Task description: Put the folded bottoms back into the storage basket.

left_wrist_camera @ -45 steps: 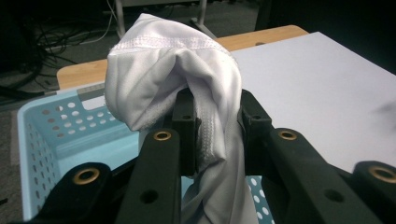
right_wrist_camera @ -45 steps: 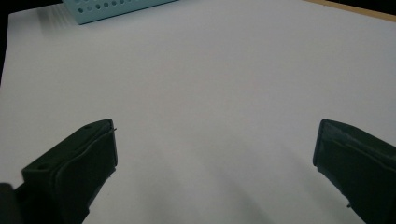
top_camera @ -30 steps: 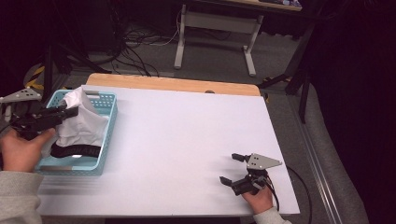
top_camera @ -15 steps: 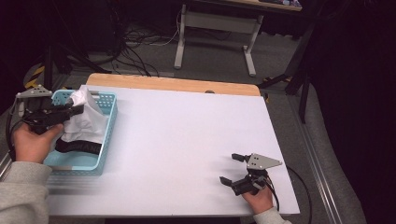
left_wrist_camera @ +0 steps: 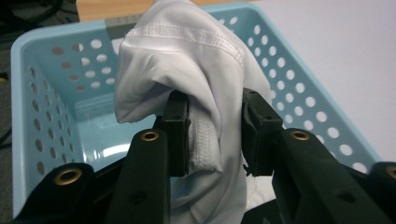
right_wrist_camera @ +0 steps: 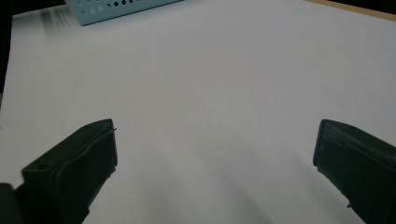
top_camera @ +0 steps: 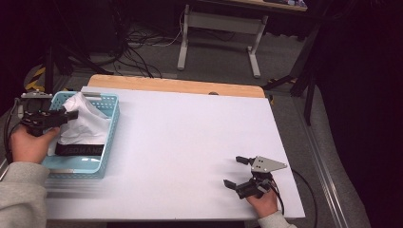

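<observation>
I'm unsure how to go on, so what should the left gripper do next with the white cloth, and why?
Probably open the left gripper wider: its fingers have just been opening, a fold of the white cloth sits between them, and it is bunched over the blue basket, so it should drop inside.

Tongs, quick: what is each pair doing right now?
Left tongs: jaws have just been opening, with a fold of white cloth between them, over the basket.
Right tongs: open, holding nothing, over the table.
</observation>
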Demonstrator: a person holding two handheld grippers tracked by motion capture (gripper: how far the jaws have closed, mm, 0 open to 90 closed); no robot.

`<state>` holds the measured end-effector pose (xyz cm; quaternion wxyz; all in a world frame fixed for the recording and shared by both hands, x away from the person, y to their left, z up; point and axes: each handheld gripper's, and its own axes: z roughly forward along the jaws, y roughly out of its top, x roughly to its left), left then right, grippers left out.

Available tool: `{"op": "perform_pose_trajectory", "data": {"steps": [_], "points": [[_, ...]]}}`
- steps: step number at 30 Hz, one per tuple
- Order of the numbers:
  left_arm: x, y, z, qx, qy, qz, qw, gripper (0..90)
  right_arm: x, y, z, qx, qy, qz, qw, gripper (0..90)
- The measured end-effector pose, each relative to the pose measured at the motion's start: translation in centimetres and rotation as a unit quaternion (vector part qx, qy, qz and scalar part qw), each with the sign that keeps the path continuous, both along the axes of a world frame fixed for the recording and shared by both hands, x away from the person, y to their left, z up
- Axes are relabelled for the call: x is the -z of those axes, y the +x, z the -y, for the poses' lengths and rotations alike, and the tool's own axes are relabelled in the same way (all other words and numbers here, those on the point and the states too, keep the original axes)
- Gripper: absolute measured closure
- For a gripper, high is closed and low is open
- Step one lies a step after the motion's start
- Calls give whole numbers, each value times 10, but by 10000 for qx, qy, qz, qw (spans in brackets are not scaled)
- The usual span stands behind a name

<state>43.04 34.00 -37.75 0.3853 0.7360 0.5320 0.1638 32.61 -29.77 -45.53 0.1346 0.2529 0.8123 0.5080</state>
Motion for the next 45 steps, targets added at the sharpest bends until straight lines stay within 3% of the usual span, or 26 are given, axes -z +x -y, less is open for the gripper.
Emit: {"op": "perform_pose_trajectory", "data": {"steps": [7, 14, 23, 27, 28, 29, 31, 33, 34, 35, 36, 39, 41, 42, 43, 45], "points": [[6, 2, -3, -191, 282, -212, 9992, 661, 0, 0, 0, 1, -1, -2, 10000, 4], [13, 4, -4, -318, 580, -488, 9966, 662, 0, 0, 0, -7, 3, -2, 10000, 4], [23, 8, -4, -405, 638, -830, 9937, 660, 0, 0, 0, -11, 3, -8, 10000, 4], [22, 6, -3, -448, 662, -723, 9942, 593, 0, 0, 0, -13, 5, -8, 10000, 4], [20, 4, -3, -549, 686, -643, 9941, 505, 0, 0, 0, -14, 6, -9, 10000, 4], [18, 2, -3, -604, 716, -588, 9939, 484, 0, 0, 0, -15, 7, -9, 10000, 4], [16, -1, -2, -648, 749, -499, 9938, 482, 0, 0, 0, -17, 7, -6, 10000, 4], [9, -9, -1, -729, 933, -207, 9927, 483, 0, 0, 0, -7, 12, -2, 10000, 4], [9, -9, -1, -729, 933, -207, 9927, 486, 0, 0, 0, -7, 12, -2, 10000, 4], [5, -14, 0, -739, 1017, -81, 9920, 486, 0, 0, 0, -7, 12, -3, 10000, 4], [1, -19, 2, -686, 1055, 35, 9920, 538, 0, 0, 0, -11, 6, 2, 10000, 4], [-2, -22, 6, -513, 1035, 52, 9933, 602, 0, 0, 0, -8, 2, 1, 10000, 4], [2, -20, 9, -258, 981, -157, 9947, 728, 0, 0, 0, -8, 2, 0, 10000, 4], [2, -20, 9, -258, 981, -157, 9947, 760, 0, 0, 0, -8, 2, 0, 10000, 4], [6, -16, 12, -171, 1019, -327, 9941, 790, 0, 0, 0, -6, -1, 0, 10000, 4], [10, -13, 14, -138, 1047, -425, 9935, 828, 0, 0, 0, -4, -1, -4, 10000, 4]]}}
